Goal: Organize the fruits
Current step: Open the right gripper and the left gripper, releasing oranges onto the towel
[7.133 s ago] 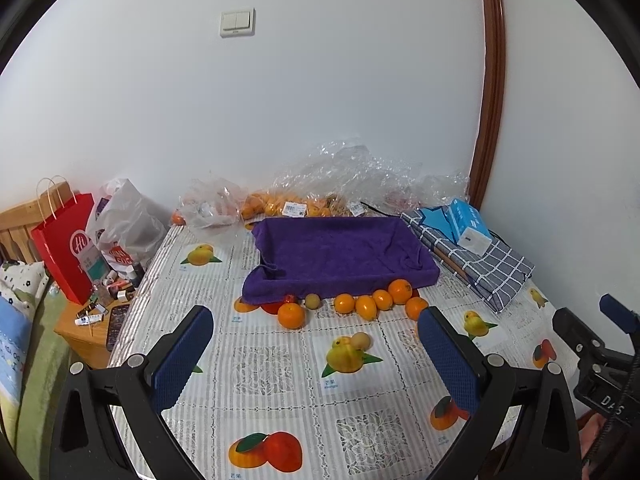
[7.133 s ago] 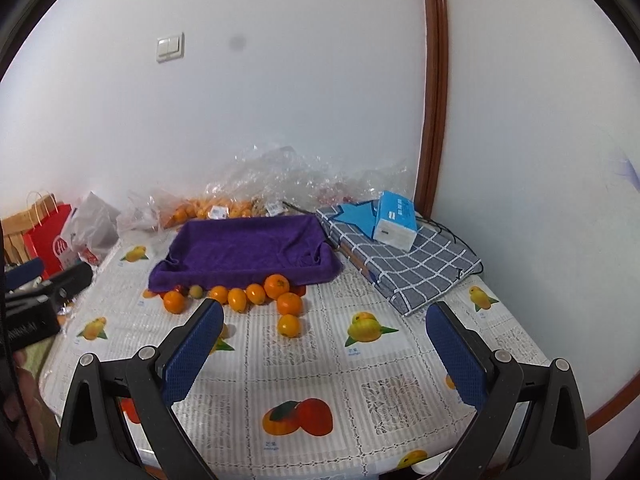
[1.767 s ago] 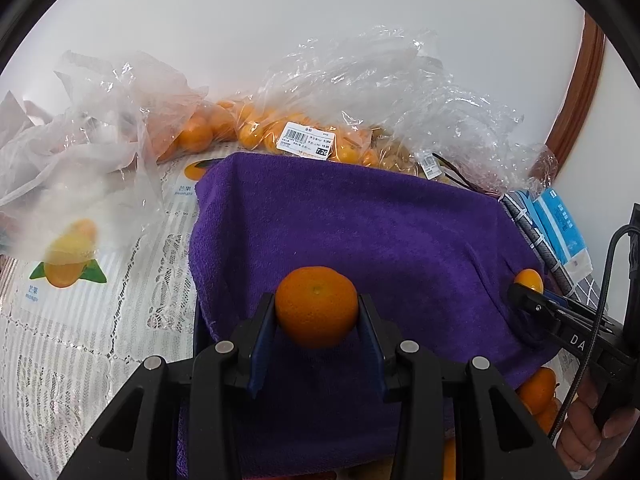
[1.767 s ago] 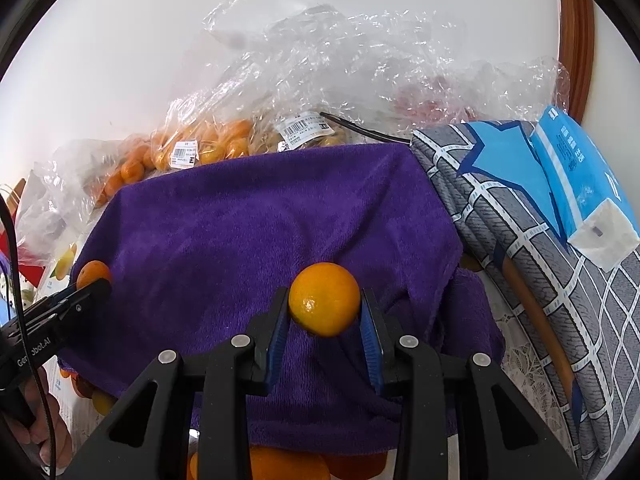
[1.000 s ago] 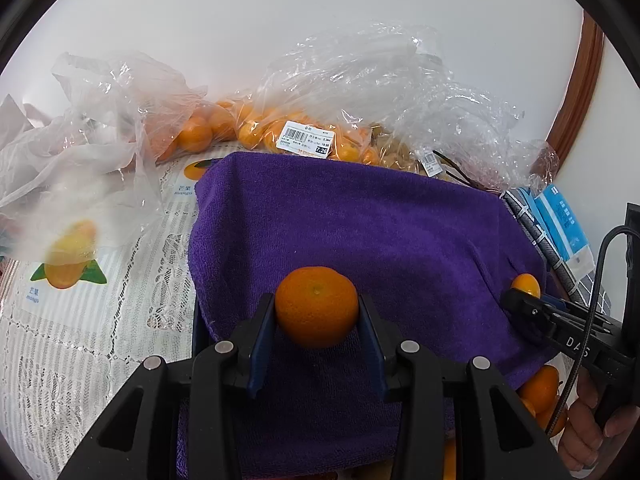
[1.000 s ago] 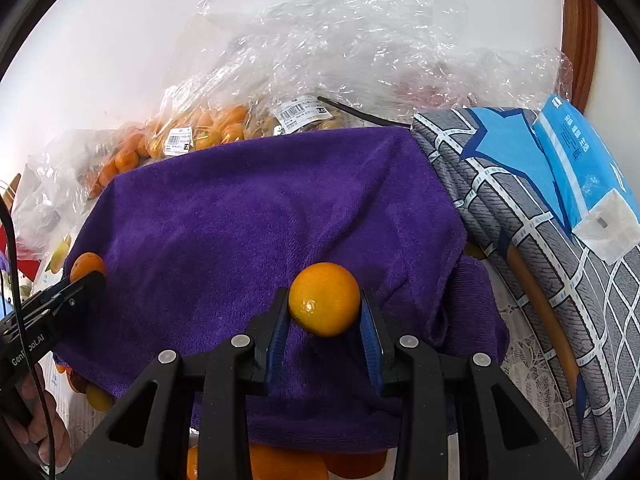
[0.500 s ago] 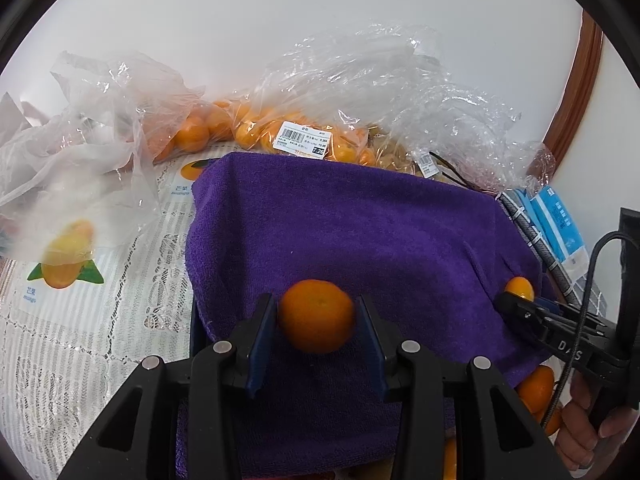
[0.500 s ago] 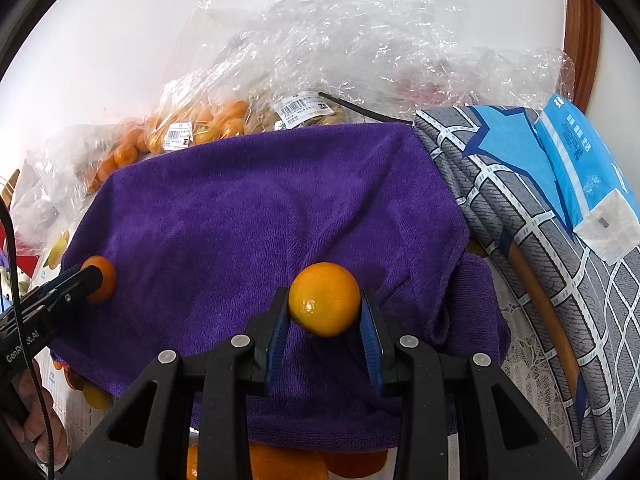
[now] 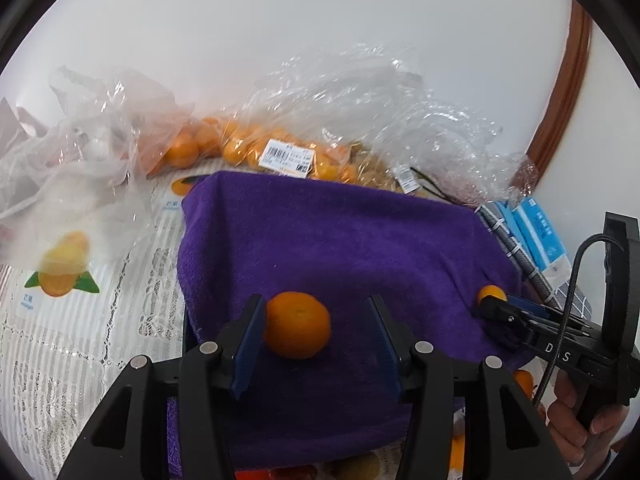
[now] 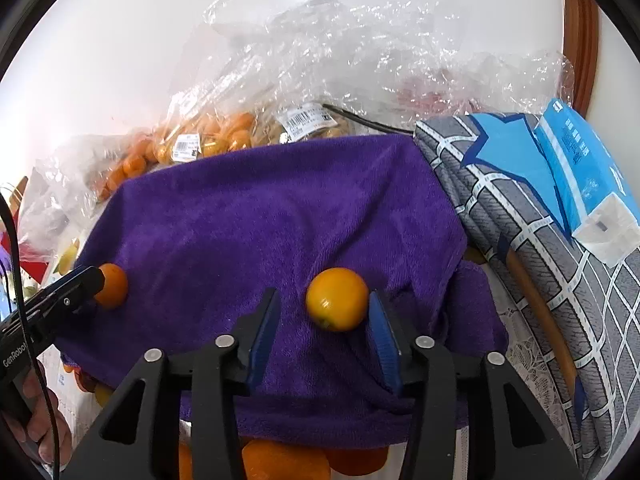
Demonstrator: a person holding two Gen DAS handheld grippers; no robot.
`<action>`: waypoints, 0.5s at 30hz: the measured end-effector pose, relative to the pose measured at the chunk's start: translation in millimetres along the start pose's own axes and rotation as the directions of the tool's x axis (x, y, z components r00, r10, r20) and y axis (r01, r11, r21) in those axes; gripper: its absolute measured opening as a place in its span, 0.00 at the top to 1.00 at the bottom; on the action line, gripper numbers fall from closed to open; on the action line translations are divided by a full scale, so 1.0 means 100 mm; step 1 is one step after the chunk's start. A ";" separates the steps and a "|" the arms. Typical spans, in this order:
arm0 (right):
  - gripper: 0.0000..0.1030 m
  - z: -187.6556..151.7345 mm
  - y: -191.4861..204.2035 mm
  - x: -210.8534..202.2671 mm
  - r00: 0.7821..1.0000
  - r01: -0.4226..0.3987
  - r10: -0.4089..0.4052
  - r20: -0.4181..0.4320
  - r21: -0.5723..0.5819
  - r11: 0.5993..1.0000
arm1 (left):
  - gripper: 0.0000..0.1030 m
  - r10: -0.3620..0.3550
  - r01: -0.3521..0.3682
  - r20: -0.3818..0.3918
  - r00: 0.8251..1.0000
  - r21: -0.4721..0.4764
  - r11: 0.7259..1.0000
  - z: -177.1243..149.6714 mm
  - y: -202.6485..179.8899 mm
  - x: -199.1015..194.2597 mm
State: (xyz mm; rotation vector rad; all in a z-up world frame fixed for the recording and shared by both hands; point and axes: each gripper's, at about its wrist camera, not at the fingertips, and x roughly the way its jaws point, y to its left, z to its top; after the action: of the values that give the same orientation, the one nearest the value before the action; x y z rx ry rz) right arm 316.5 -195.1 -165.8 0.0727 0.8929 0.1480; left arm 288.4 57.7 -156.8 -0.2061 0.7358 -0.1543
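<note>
A purple towel lies draped over a box on the table. In the left wrist view, an orange rests on the towel between the fingers of my left gripper. Its jaws are opening: the fruit leans on the left pad and a gap shows at the right one. In the right wrist view, a yellow-orange fruit sits on the towel inside my right gripper. These jaws are opening too, with a clear gap on the left side.
Clear plastic bags of oranges lie behind the towel by the wall. A folded grey checked cloth with a blue tissue pack lies to the right. Loose oranges sit at the towel's near edge. The printed tablecloth spreads left.
Both grippers held their fruit clamped half a second ago; now both pairs of jaws stand wider and each fruit has dropped loose onto the towel.
</note>
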 end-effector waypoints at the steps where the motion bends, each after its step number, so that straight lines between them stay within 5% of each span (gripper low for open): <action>1: 0.53 0.00 0.00 -0.02 1.000 -0.003 0.003 0.010 0.000 1.000 | 0.51 0.010 -0.010 0.005 1.000 0.001 1.000 0.01 -0.01 -0.01; 15: 0.53 0.03 0.08 -0.39 0.987 0.011 -0.003 0.161 -0.045 0.999 | 0.51 0.018 -0.029 0.140 0.990 0.073 0.997 0.02 -0.16 -0.31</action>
State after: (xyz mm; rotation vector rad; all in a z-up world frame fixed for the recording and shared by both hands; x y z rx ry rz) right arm 293.3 -193.0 -132.7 0.0387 0.7277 0.1535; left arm 265.7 48.9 -131.3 -0.1352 0.5917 -0.1435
